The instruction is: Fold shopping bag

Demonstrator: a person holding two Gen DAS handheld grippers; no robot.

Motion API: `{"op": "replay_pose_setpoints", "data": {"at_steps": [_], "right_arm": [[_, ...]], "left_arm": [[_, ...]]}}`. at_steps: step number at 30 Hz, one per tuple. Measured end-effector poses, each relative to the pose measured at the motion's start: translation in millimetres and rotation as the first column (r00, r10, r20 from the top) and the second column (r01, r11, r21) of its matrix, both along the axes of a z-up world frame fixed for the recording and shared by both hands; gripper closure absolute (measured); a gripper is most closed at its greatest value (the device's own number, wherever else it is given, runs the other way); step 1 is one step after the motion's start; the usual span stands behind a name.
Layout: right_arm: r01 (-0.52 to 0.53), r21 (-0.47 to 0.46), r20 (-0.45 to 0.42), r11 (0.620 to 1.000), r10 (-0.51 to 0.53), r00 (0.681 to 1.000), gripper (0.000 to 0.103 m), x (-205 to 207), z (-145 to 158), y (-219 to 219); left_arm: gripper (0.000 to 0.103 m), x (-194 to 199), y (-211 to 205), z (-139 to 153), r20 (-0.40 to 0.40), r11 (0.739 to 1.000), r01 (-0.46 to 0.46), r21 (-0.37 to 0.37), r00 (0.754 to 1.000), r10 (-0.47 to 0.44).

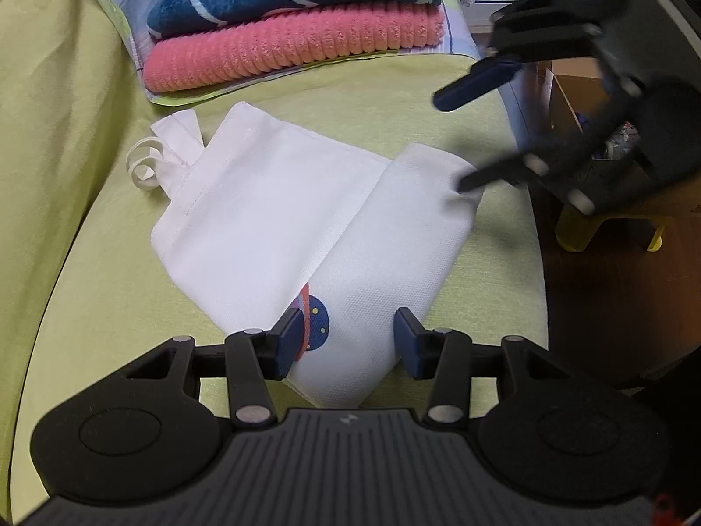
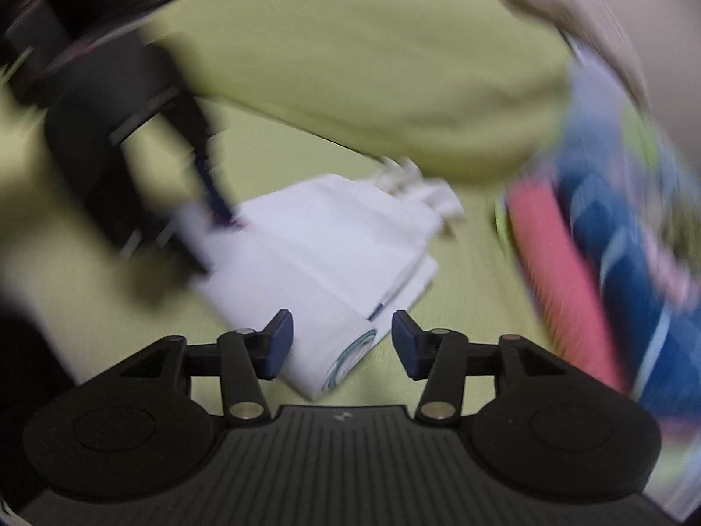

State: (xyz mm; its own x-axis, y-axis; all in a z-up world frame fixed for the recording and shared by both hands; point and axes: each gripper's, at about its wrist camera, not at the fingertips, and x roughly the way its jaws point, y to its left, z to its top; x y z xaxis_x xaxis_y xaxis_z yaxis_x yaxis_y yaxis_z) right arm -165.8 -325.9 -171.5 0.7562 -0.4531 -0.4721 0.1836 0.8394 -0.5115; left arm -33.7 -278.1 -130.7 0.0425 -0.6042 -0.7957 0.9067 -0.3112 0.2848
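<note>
Shopping bag (image 1: 280, 215) on sofa seat (image 1: 109, 298); stacked towels (image 1: 289, 30) behind it; stool (image 1: 613, 223) right.

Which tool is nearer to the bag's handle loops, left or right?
Neither clearly. The handle loops lie at the shopping bag's far end from the left tool, open at the near folded edge; the right tool is open over the opposite corner.

One white shopping bag (image 1: 285, 219), two folded towels (image 1: 289, 39), two grippers (image 1: 346, 342)
</note>
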Motion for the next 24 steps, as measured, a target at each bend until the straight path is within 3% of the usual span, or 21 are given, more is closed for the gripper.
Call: {"op": "replay_pose_setpoints", "data": {"at_steps": [3,6,8,12,14,15,17,20,24], "right_arm": [[-0.16,-0.258,-0.12,0.953,0.133,0.984,0.047,0,-28,17],[-0.267,-0.397,-0.216,0.878,0.194,0.957,0.048,8,-50,18],[-0.297,-0.38,-0.246,0.876,0.214,0.945,0.055,17,-53,11],[-0.307,-0.261,-0.264,0.915,0.238,0.935,0.058,28,-41,-2],[-0.31,-0.195,-0.278,0.931,0.25,0.927,0.06,34,-34,-9],[-0.308,-0.157,-0.282,0.938,0.257,0.925,0.06,37,-30,-13],[-0.303,-0.084,-0.275,0.949,0.271,0.923,0.06,41,-24,-22],[-0.33,-0.038,-0.275,0.943,0.308,0.911,0.06,44,-20,-30],[-0.351,0.01,-0.281,0.936,0.339,0.898,0.06,47,-18,-39]], "left_arm": [[0.052,0,-1,0,0.002,1.0,0.005,0.006,1.0,-0.005],[0.052,0,-2,1,0.0,1.0,0.007,0.01,1.0,-0.007],[0.052,0,-2,1,0.001,1.0,0.01,0.013,1.0,-0.01],[0.052,0,-2,2,0.008,1.0,0.024,0.016,1.0,-0.025],[0.052,-9,6,4,0.079,0.995,0.098,0.025,0.992,-0.1],[0.052,-16,13,4,0.15,0.988,0.148,0.03,0.977,-0.151],[0.052,-28,29,-2,0.309,0.971,0.236,0.045,0.921,-0.238],[0.052,-36,49,-15,0.501,0.945,0.317,0.078,0.807,-0.312],[0.051,-40,54,-36,0.645,0.919,0.383,0.089,0.681,-0.346]]}}
